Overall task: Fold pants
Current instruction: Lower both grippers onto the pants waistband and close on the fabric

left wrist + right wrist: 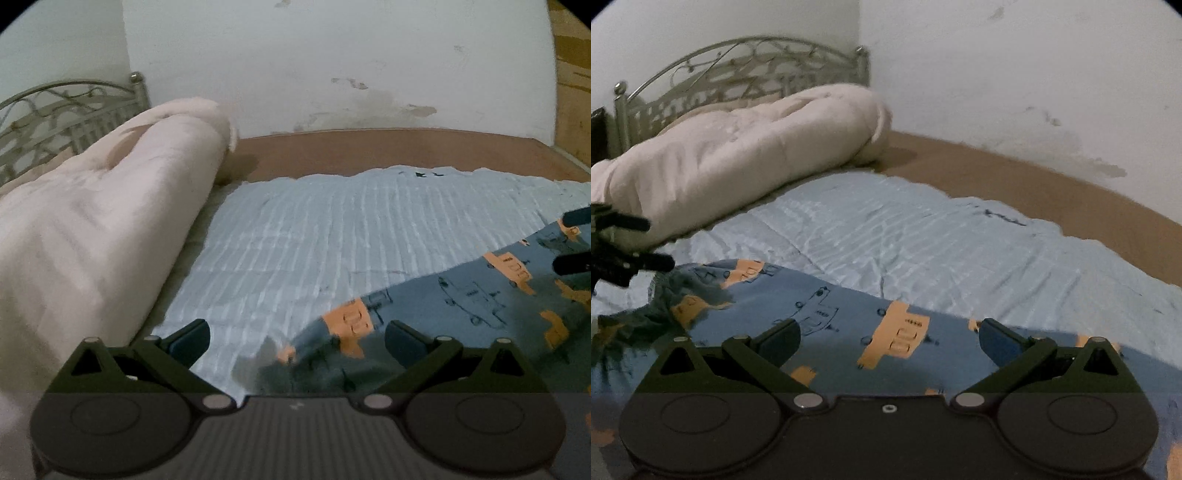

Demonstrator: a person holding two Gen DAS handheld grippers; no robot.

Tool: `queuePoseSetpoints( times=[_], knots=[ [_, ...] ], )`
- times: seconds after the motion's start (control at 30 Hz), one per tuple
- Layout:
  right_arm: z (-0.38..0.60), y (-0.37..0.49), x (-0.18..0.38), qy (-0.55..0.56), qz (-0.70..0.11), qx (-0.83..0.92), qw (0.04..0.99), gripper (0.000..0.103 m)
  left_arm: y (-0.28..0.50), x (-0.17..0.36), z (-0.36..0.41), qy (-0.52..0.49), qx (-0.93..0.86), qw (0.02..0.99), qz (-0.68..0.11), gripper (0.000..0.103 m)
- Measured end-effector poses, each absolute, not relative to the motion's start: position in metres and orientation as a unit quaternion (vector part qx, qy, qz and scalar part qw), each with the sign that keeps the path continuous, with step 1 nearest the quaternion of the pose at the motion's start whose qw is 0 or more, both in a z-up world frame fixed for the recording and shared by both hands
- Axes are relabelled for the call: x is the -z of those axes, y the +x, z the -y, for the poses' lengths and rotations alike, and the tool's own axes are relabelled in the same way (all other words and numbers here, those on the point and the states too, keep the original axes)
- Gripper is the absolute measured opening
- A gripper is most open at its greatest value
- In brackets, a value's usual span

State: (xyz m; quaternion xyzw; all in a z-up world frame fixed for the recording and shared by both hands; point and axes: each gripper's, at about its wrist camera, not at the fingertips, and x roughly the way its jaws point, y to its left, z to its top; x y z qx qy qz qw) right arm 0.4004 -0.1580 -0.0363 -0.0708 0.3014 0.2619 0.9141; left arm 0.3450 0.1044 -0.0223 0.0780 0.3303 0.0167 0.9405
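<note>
The pants (461,306) are blue with orange truck prints and lie flat on a light blue sheet (314,240) on the bed. In the left wrist view my left gripper (297,339) is open, its jaws wide apart over the bunched end of the pants. In the right wrist view my right gripper (888,339) is open just above the pants (849,325). The right gripper's fingers (572,240) show at the right edge of the left view. The left gripper's fingers (635,240) show at the left edge of the right view, next to the crumpled end.
A rolled pale pink duvet (92,229) lies along the left side, in front of a metal headboard (738,74). Brown mattress (406,151) shows beyond the sheet, against a white stained wall (332,66).
</note>
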Motion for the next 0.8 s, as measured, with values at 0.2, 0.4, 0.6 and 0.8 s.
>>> queuePoseSetpoints(
  times=[0.2, 0.4, 0.6, 0.8],
  knots=[
    [0.156, 0.456, 0.042, -0.097, -0.334, -0.283, 0.894, 0.102, 0.391, 0.032, -0.117, 0.089, 0.063, 0.935, -0.338, 0.102],
    [0.151, 0.497, 0.06, -0.128, -0.38, -0.291, 0.869, 0.099, 0.425, 0.049, -0.118, 0.101, 0.123, 0.915, -0.37, 0.102],
    [0.148, 0.517, 0.082, -0.159, -0.42, -0.31, 0.838, 0.089, 0.444, 0.071, -0.119, 0.101, 0.152, 0.885, -0.428, 0.096],
    [0.146, 0.524, 0.085, -0.158, -0.437, -0.329, 0.822, 0.075, 0.453, 0.081, -0.122, 0.05, 0.188, 0.856, -0.479, 0.04]
  ],
)
